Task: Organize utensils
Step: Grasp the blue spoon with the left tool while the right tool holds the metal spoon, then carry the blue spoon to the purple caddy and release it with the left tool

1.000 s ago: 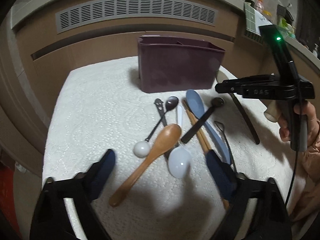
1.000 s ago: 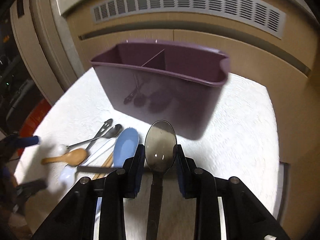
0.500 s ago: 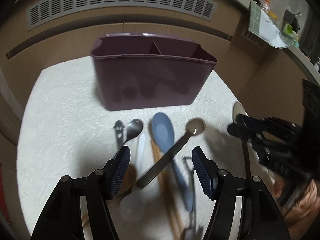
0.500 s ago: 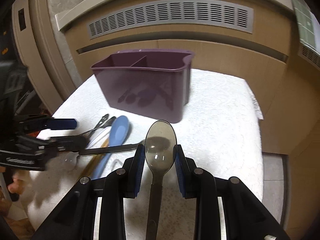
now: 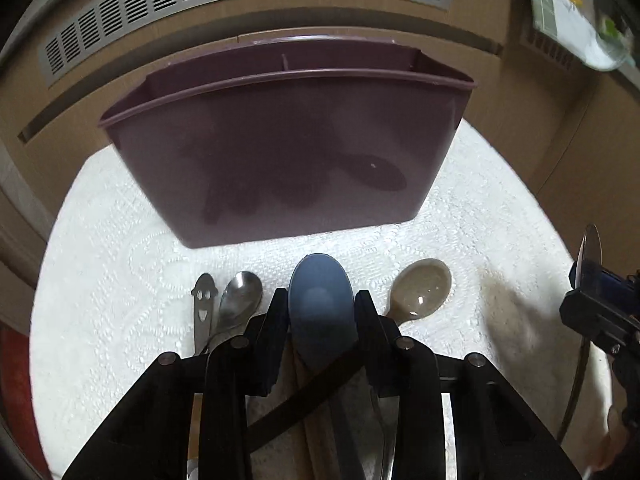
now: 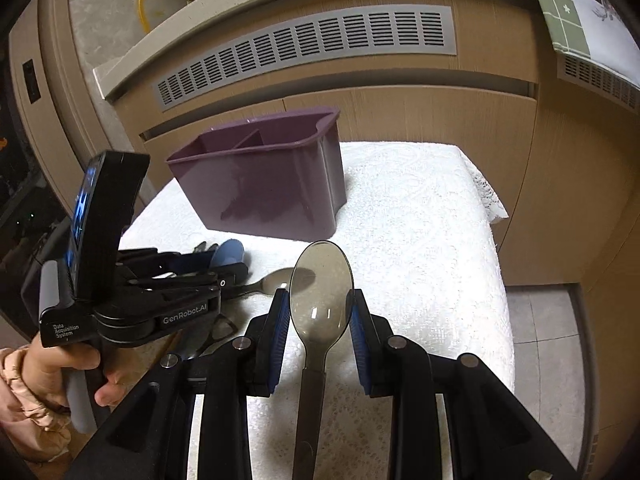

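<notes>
Left hand-held gripper (image 5: 321,308): jaws have just been closing; the pads now flank the bowl of the blue spoon (image 5: 320,300). Firm contact cannot be confirmed.
Right hand-held gripper (image 6: 316,312): clamped on the translucent grey spoon (image 6: 321,288), bowl forward, handle running back between the fingers.
Blue spoon: lies on the bench (image 5: 100,320) in the utensil row, just in front of the purple caddy (image 5: 288,152).
Neighbouring utensils: steel spoon (image 5: 240,296) and bottle opener (image 5: 203,300) to the left of the pads; beige spoon (image 5: 424,288) to the right, its dark handle crossing under the gripper.
Purple caddy: upright near the far edge of the bench, divided into compartments, rim open upward.
Step in hand (judged): secure the blue spoon for transfer to the caddy.
Procedure: close squarely on the bowl edges; lift straight up before travelling, so the crossing handle is not dragged.
Risk: the smooth, rounded bowl may slip forward out of the pads.
Coordination: keep the right gripper clear of the caddy rim while the left lifts.
</notes>
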`<move>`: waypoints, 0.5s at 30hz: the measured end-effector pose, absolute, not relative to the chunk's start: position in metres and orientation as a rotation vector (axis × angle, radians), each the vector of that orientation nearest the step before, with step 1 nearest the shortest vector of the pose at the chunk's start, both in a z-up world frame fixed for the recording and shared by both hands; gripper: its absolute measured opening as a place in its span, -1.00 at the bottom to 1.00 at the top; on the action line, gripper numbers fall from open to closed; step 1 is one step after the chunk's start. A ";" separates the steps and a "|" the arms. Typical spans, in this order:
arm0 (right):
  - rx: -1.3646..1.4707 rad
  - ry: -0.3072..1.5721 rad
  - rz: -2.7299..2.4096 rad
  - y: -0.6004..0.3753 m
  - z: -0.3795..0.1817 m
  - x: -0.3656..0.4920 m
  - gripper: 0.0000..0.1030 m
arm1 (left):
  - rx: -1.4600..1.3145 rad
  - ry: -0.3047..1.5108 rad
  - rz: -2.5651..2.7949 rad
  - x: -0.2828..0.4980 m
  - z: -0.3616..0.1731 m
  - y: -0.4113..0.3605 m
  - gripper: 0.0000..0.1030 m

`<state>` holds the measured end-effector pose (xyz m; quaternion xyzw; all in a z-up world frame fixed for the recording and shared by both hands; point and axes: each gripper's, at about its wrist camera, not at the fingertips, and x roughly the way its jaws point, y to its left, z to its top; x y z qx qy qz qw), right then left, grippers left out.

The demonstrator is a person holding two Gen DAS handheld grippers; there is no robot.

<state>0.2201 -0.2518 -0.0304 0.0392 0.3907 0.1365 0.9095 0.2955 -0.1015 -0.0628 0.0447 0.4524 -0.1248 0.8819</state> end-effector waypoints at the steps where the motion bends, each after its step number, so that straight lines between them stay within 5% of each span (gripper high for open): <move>1: 0.079 0.799 0.281 -0.251 -0.029 0.218 -0.47 | 0.085 0.927 -0.271 0.290 -0.059 -0.095 -0.33; 15: 0.009 0.724 0.314 -0.216 0.004 0.198 -0.48 | -0.009 0.625 -0.307 0.208 0.030 -0.022 -0.35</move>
